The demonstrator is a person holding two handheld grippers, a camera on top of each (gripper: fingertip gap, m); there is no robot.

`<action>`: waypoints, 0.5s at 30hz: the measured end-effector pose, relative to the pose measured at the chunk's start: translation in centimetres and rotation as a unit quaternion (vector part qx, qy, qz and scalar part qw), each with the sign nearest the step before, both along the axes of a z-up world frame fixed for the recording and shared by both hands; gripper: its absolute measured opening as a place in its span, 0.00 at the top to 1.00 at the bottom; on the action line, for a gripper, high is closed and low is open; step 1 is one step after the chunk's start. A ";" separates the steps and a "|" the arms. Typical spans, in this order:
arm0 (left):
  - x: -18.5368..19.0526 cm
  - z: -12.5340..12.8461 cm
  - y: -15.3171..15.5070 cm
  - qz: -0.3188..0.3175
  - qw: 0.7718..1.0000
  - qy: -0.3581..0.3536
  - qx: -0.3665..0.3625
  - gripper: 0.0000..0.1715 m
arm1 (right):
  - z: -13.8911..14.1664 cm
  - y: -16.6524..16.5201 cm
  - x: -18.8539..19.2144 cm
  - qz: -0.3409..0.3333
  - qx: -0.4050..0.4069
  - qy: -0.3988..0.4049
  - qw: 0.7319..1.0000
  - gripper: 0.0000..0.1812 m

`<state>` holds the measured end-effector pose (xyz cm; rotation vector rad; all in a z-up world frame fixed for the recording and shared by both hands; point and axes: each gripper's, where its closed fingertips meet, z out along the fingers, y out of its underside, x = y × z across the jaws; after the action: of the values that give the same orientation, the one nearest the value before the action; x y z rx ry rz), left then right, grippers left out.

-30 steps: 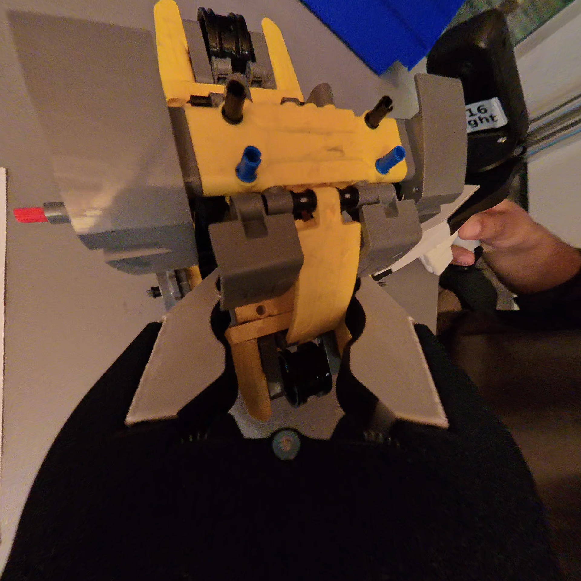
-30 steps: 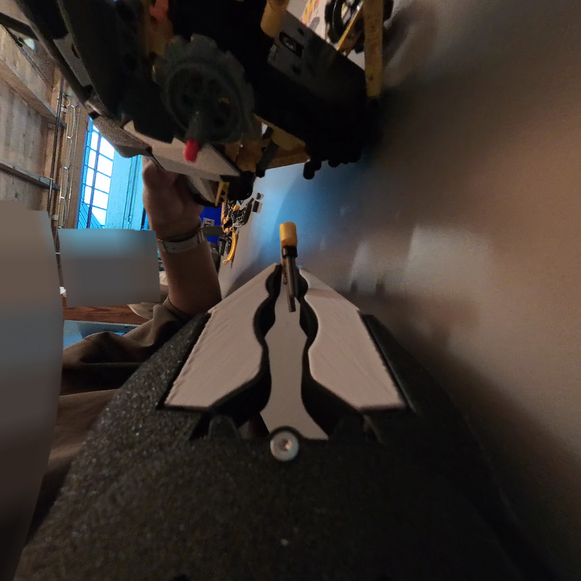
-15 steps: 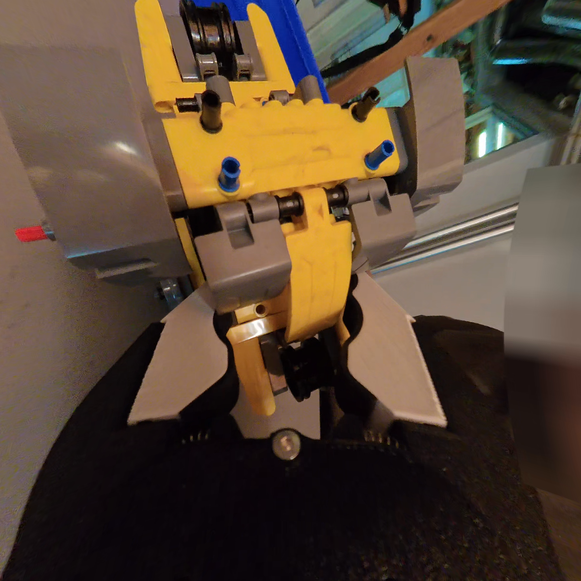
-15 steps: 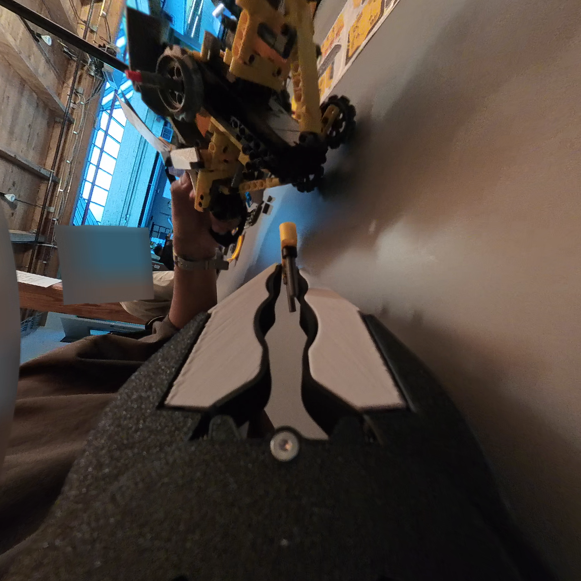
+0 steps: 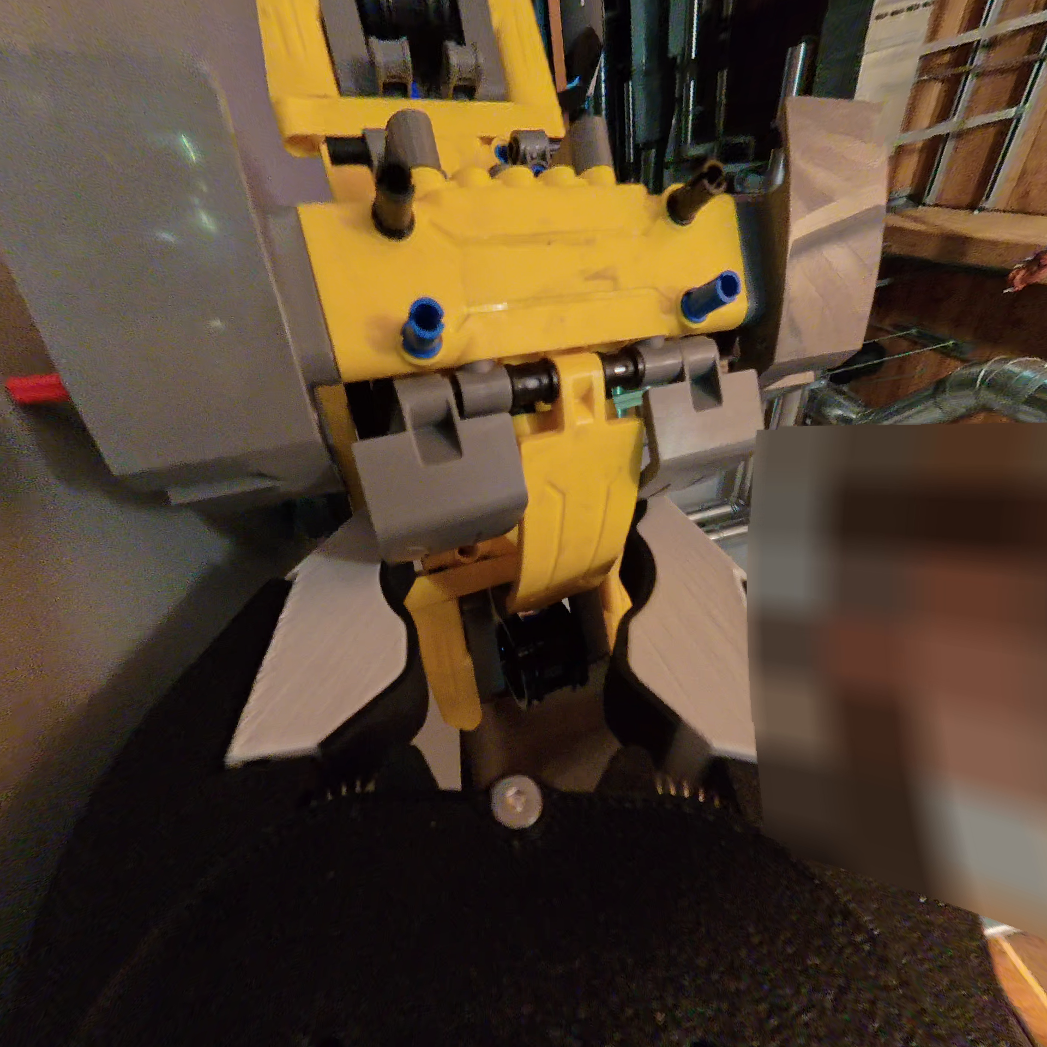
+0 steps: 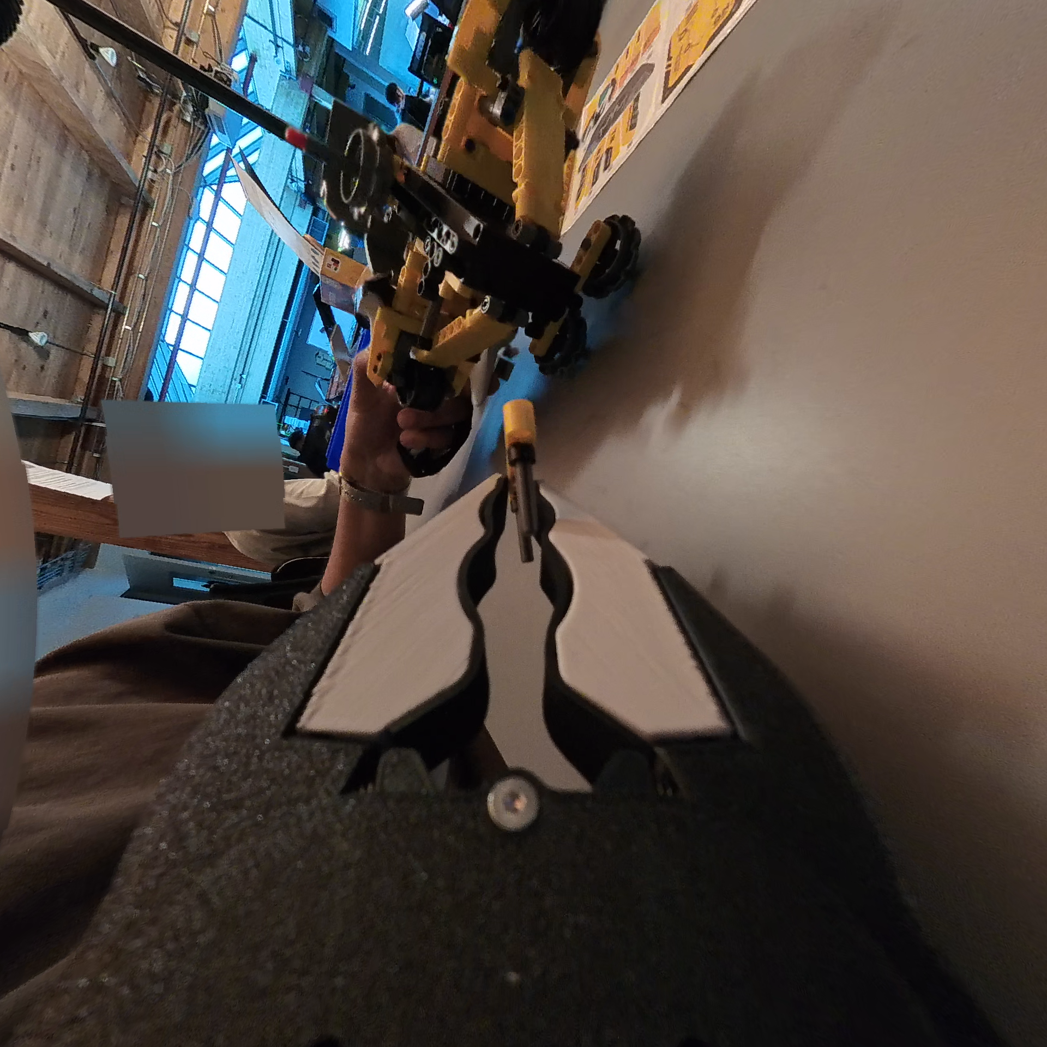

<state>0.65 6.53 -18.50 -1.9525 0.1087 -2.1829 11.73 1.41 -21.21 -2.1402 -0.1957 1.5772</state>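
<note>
My left gripper (image 5: 504,544) is shut on the lower end of a yellow and grey toy brick vehicle (image 5: 527,294), which fills the left wrist view. The model has blue pins (image 5: 422,328), black pins and a red axle tip (image 5: 34,388) at its left side. My right gripper (image 6: 521,490) is shut on a small dark axle with a yellow end piece (image 6: 520,422), held close to the grey tabletop (image 6: 850,396). In the right wrist view the vehicle (image 6: 481,238) hangs above the table ahead of the axle, with a hand (image 6: 385,436) below it.
A printed sheet with yellow pictures (image 6: 640,85) lies on the table beyond the vehicle. A wooden bench (image 6: 73,521) and tall windows (image 6: 198,272) lie to the left. Wooden boards (image 5: 974,113) and a metal duct (image 5: 963,391) show behind the model. Left tips to right tips: about 15 cm.
The left gripper has tipped the vehicle up, so room shows behind it instead of table. In the right view the vehicle has moved farther off. The right gripper keeps its axle.
</note>
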 end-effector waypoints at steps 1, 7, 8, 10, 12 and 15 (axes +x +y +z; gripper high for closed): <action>0.0 -0.1 -0.4 -0.011 1.000 0.003 -0.004 0.57 | 0.0 0.0 -0.2 0.001 0.000 0.001 1.000 0.96; 0.1 -0.4 -2.6 -0.045 0.999 0.026 -0.011 0.55 | -0.2 -0.2 -1.4 0.016 -0.003 0.001 1.000 0.96; 0.0 -0.5 -2.8 -0.045 0.999 0.030 -0.011 0.54 | -0.3 -0.2 -1.6 0.019 -0.004 0.000 1.000 0.96; -0.1 -0.8 -3.1 -0.046 0.998 0.033 -0.013 0.53 | -0.6 -0.3 -1.9 0.026 -0.010 -0.003 1.000 0.96; -0.2 -1.2 -3.9 -0.060 0.997 0.044 -0.015 0.49 | -1.0 -0.5 -2.1 0.036 -0.016 -0.013 0.999 0.96; -1.0 -1.9 -4.4 -0.060 0.996 0.065 -0.011 0.48 | -1.3 -0.8 -2.3 0.046 -0.017 -0.027 0.998 0.96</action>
<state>-0.39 2.16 -20.43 -2.1516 0.2294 -2.1365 9.44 0.59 -22.49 -2.2300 -0.2903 1.5843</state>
